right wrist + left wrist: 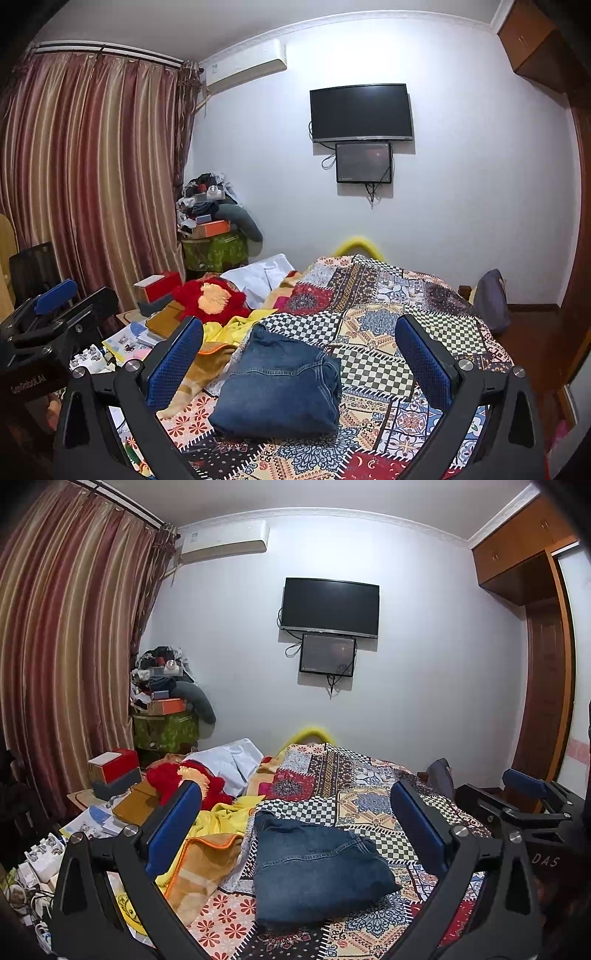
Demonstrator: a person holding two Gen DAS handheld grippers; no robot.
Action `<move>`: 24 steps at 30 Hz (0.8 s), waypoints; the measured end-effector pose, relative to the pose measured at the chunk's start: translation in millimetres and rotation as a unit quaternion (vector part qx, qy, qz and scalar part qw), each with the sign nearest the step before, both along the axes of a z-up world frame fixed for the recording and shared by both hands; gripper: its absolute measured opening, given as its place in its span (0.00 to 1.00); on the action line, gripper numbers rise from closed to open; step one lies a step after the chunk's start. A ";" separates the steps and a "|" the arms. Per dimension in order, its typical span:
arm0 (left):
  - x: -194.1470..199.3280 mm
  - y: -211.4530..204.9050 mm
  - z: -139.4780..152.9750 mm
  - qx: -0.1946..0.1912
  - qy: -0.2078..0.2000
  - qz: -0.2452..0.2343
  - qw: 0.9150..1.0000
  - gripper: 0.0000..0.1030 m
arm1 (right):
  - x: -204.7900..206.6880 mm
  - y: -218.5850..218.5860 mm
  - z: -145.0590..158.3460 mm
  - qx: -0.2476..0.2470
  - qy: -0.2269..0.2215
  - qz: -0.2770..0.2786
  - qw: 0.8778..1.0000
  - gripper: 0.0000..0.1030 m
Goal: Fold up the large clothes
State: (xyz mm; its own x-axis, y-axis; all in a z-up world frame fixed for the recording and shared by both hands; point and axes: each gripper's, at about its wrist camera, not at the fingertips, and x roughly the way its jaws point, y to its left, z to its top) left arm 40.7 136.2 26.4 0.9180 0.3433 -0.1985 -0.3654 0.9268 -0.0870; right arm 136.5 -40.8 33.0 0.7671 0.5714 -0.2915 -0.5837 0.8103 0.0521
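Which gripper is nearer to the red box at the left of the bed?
Left. The left gripper is on the same side as the red box; the right gripper is farther away, to the left gripper's right. Both hang above the folded jeans.

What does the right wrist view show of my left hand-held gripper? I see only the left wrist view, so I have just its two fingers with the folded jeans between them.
Observer: The left hand-held gripper shows from the side at the picture's left edge, off to the left of the jeans, and its body carries the printed label "GenRobot.AI".
Operator: What stands behind it?
Observer: A black chair, in front of the striped curtain.
Operator: My left finger covers part of the red plush. What is hidden?
Observer: The red plush shows whole here, with an orange patch in its middle.
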 end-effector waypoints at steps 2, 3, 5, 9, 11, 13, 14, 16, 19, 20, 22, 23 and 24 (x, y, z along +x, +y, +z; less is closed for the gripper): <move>0.1 1.5 -1.2 -0.001 0.001 -0.001 1.000 1.00 | 0.0 -0.6 -0.4 -0.001 0.000 0.000 1.000 1.00; 0.4 2.2 -1.7 -0.002 0.001 -0.001 1.000 1.00 | 0.0 -0.7 -0.4 0.000 -0.001 -0.001 1.000 1.00; 1.0 2.4 -1.3 -0.002 0.002 -0.003 1.000 1.00 | 0.5 -1.0 -0.6 -0.001 0.000 -0.001 1.000 1.00; 1.4 5.1 -1.4 -0.005 0.003 -0.006 1.000 1.00 | 0.8 -1.5 -0.9 0.000 0.000 0.000 1.000 1.00; 1.0 6.5 -1.4 -0.006 0.004 -0.006 1.000 1.00 | 0.8 -1.3 -0.7 -0.001 0.000 0.000 1.000 1.00; 1.0 6.7 -1.3 -0.005 0.004 -0.007 1.000 1.00 | 1.0 -1.5 -1.1 -0.001 0.000 0.000 1.000 1.00; 0.7 7.1 -1.4 -0.005 0.004 -0.007 1.000 1.00 | 0.8 -1.5 -1.1 -0.001 0.000 0.000 1.000 1.00; 0.7 7.1 -1.1 -0.005 0.003 -0.007 1.000 1.00 | 0.6 -1.3 -1.0 -0.001 -0.001 -0.001 1.000 1.00; 0.6 9.7 -1.1 -0.005 0.002 -0.012 1.000 1.00 | 0.4 -0.9 -1.2 -0.001 0.000 0.000 1.000 1.00; 0.2 10.2 -0.9 -0.005 0.002 -0.013 1.000 1.00 | 0.8 -1.1 -1.7 -0.001 0.000 0.001 1.000 1.00; -0.3 10.5 -1.4 -0.003 0.001 -0.016 1.000 1.00 | 0.6 -1.3 -2.1 -0.002 0.000 0.000 1.000 1.00; -0.2 10.2 -1.6 -0.002 0.001 -0.017 1.000 1.00 | 0.6 -1.2 -2.0 -0.002 0.000 0.000 1.000 1.00; -0.4 9.9 -1.5 -0.001 0.001 -0.019 1.000 1.00 | 0.6 -0.8 -1.6 -0.001 0.000 0.000 1.000 1.00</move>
State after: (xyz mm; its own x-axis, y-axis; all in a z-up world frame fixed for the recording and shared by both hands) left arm 40.4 146.2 24.9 0.9298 0.3085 -0.2004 -0.3309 0.9395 -0.0887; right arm 137.1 -41.7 31.5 0.7670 0.5708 -0.2931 -0.5839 0.8103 0.0501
